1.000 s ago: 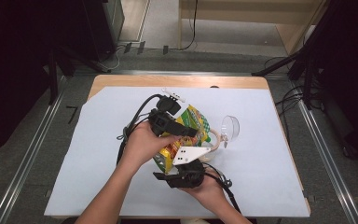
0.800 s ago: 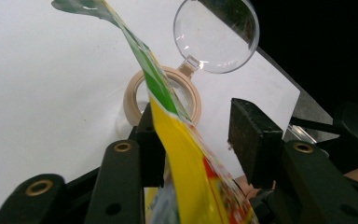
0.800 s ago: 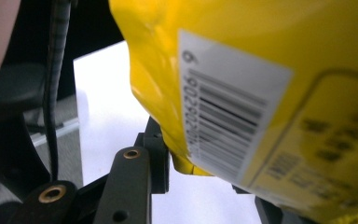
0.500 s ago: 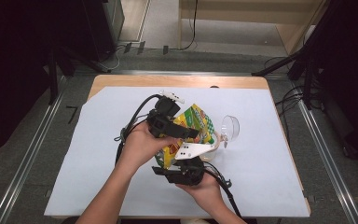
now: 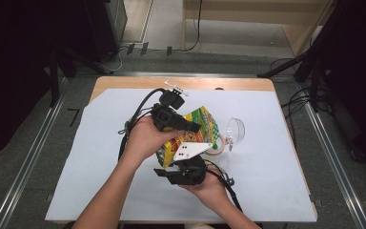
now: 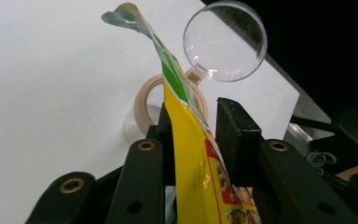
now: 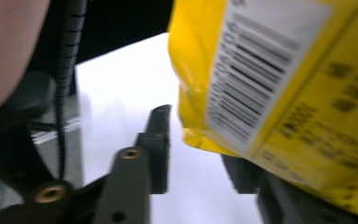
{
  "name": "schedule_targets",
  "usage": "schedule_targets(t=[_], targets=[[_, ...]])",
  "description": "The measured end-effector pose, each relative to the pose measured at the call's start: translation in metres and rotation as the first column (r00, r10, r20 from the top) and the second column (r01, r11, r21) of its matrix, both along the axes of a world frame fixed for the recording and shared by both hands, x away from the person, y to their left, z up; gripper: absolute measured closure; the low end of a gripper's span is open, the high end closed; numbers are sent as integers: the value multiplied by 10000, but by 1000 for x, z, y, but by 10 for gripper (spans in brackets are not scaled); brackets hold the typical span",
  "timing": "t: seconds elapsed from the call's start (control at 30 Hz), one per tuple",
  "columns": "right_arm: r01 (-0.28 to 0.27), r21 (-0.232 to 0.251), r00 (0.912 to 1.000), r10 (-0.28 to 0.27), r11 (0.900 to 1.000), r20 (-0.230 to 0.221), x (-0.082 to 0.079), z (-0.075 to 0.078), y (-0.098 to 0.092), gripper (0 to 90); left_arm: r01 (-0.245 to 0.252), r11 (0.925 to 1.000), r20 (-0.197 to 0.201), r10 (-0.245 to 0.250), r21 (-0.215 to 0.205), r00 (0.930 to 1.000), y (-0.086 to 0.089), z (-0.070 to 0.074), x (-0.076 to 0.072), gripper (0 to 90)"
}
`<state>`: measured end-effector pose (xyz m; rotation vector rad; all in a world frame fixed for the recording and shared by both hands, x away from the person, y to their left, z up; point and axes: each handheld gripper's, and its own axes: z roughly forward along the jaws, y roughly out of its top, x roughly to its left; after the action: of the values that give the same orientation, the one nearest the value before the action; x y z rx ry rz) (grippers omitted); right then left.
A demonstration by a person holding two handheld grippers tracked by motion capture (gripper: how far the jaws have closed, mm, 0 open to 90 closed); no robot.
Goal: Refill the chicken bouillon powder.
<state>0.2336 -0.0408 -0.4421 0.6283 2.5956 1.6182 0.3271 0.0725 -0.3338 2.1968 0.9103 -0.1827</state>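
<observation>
A yellow and green snack bag (image 5: 201,125) is held up over the white sheet, between my two hands. My left gripper (image 5: 193,128) comes at it from the left. In the left gripper view the bag (image 6: 191,154) stands edge-on between the jaws of that gripper (image 6: 198,126). The jaws have just been closing and both pads now touch the bag. My right gripper (image 5: 178,162) sits below the bag, its white plate on top. In the right gripper view the bag's barcode side (image 7: 279,93) hangs over the right jaw. This gripper's (image 7: 198,149) jaws have also been closing, with white sheet showing in the gap.
A roll of beige tape (image 5: 218,144) lies flat just right of the bag, also seen beyond the left gripper's jaws (image 6: 144,100). A clear round lens with a short handle (image 5: 236,131) rests beside the tape. The white sheet (image 5: 276,167) covers the wooden table.
</observation>
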Motion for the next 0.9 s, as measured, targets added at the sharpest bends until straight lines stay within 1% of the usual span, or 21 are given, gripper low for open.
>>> schedule_targets(t=[0.03,0.13,0.17,0.23,0.27,0.33,0.37,0.4,0.43,0.47,0.5,0.57,0.6,0.63,0.67,0.7,0.73,0.77,0.83,0.87,0.9], targets=[[51,-32,10000,-50,10000,49,1,0,0,723,22,9999,-3,-22,-130,10000,0,0,0,701],[106,-12,9999,-106,9999,-40,2,-1,-1,725,-27,9998,96,29,-186,9999,1,0,-1,677],[151,46,9999,-151,9999,-85,2,-1,0,726,-14,9997,119,17,-244,9999,1,0,-1,669],[207,186,9996,-203,9996,-212,2,-2,0,727,-3,9998,175,6,-189,9998,0,0,-3,650],[324,273,9993,-319,9991,-202,1,-2,2,727,41,9995,238,-34,-317,9997,1,1,-5,627],[325,322,9991,-317,9990,-271,0,-2,2,727,8,9995,276,1,-322,9996,1,3,-6,615],[355,443,9989,-342,9984,-314,0,-1,3,728,-19,9994,389,32,-348,9992,1,4,-8,607],[395,454,9988,-382,9982,-300,-1,-1,3,728,-19,9994,389,32,-348,9992,1,4,-8,609],[395,454,9988,-382,9982,-300,-1,-1,3,728,11,9996,483,2,-282,9988,0,5,-9,609],[414,538,9988,-399,9977,-277,0,-1,2,728,18,9998,469,-9,-186,9989,-2,5,-6,622],[414,538,9988,-399,9977,-277,0,-1,2,728,18,9998,469,-9,-186,9989,-2,5,-6,628],[426,586,9981,-399,9974,-461,3,0,0,728,36,9999,438,-30,-131,9990,-4,4,-1,642],[426,586,9981,-399,9974,-461,3,0,0,728,36,9999,438,-30,-131,9990,-4,4,-1,644],[409,627,9982,-380,9972,-465,5,1,-1,728,-25,9999,353,29,-113,9994,-5,4,1,651],[409,627,9982,-380,9972,-465,5,1,-1,728,-60,10000,352,61,-44,9994,-6,5,2,651],[397,714,9979,-358,9967,-547,6,2,-1,728,-23,10000,363,20,82,9993,-7,6,3,673],[397,714,9979,-358,9967,-547,6,2,-1,728,-6,9999,400,0,152,9992,-8,7,4,673],[387,752,9982,-350,9964,-495,7,2,-2,728,39,9998,410,-47,201,9991,-9,7,5,695],[422,763,9978,-381,9962,-544,10,2,-2,724,162,9996,262,-168,230,9995,-11,7,10,724],[454,765,9977,-414,9960,-530,10,2,-2,726,257,9994,96,-260,244,9996,-12,8,13,749],[454,765,9977,-414,9960,-530,10,2,-2,726,257,9994,96,-260,244,9996,-12,8,13,754]])
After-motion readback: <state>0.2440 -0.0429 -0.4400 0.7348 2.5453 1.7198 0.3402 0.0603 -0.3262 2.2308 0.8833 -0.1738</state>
